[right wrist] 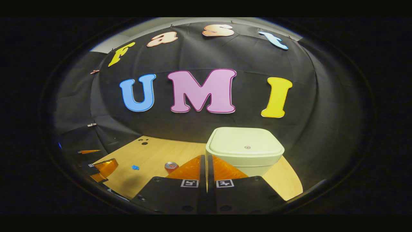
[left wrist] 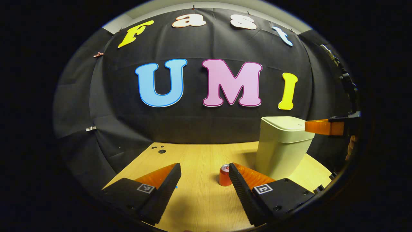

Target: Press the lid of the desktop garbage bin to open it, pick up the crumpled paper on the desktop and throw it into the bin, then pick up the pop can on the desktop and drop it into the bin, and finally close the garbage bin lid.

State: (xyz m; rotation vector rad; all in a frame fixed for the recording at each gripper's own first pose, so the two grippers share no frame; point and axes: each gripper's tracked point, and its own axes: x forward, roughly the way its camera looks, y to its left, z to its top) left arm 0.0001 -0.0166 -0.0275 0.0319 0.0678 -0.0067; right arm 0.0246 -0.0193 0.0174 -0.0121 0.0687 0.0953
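Your garbage bin (right wrist: 245, 149) stands on the desktop (right wrist: 154, 158) with its lid (right wrist: 246, 141) down, at about one o'clock in the right gripper view. Your right gripper (right wrist: 206, 161) is pinched narrow, fingers nearly together with nothing between them, its tips just before the bin's near edge. The pop can (left wrist: 225, 175) stands upright at ten o'clock from the bin, just beside one finger of your left gripper (left wrist: 204, 172), which is spread wide and holds nothing.
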